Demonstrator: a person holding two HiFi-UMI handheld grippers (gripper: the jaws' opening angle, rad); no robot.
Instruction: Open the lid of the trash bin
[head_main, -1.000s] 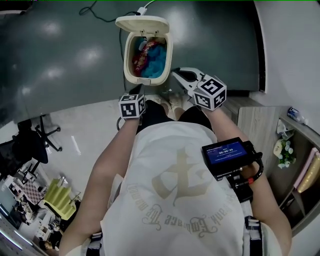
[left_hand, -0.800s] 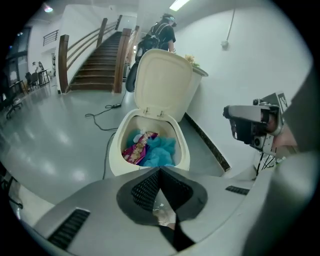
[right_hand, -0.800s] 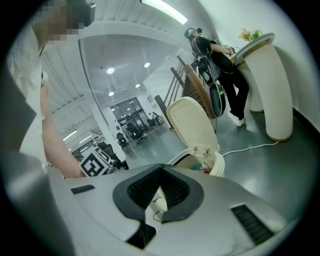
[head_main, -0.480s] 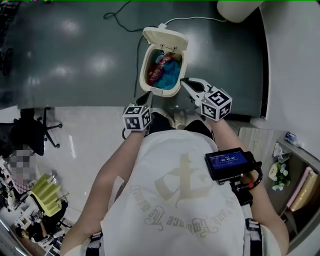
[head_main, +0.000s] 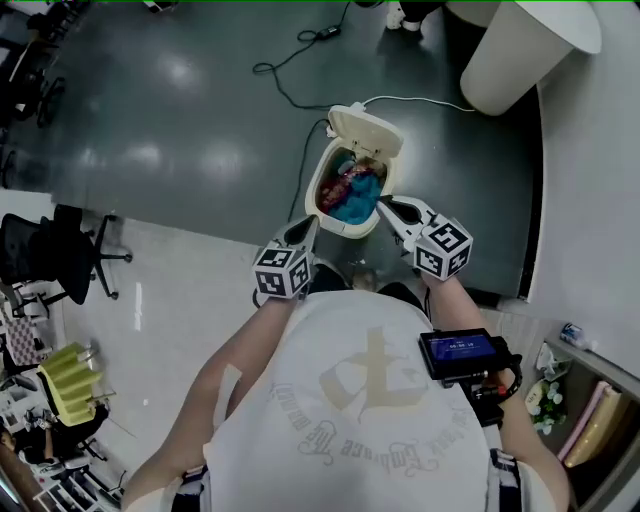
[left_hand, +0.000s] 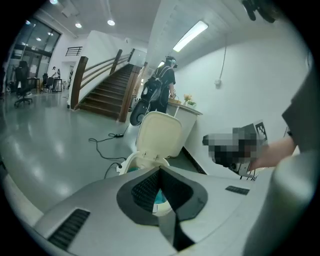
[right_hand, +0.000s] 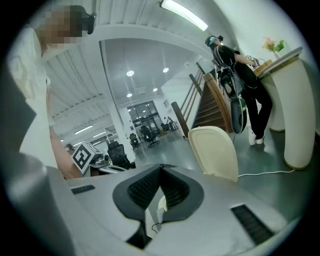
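room: an open hall with a dark glossy floor. a staircase rises far ahead of the left tongs, and an office chair stands well off to their left.
floor clutter: a cable trails on the floor beyond the bin, on the side away from both tongs.
trash bin: the cream trash bin stands on the floor just ahead of both tongs and between their tips. blue and red rubbish shows inside it.
lid: the lid is already swung up and stands nearly upright on the bin's far edge, facing the tongs, so the opening looks done.
left tongs: the left tongs have their jaws closed together with nothing between them. they are held just short of the bin's near rim, not touching it.
right tongs: the right tongs also have their jaws together and empty. their tip sits close beside the rim's near right edge; contact cannot be told.
handling: the lid looks like thin, stiff, light plastic, hinged at the far side.
where to grip: the free front lip, opposite the hinge, is the place to pinch or nudge.
risks: the plastic looks smooth and may slip in the jaws. the bin seems light enough to slide or tip on the glossy floor if pushed hard.
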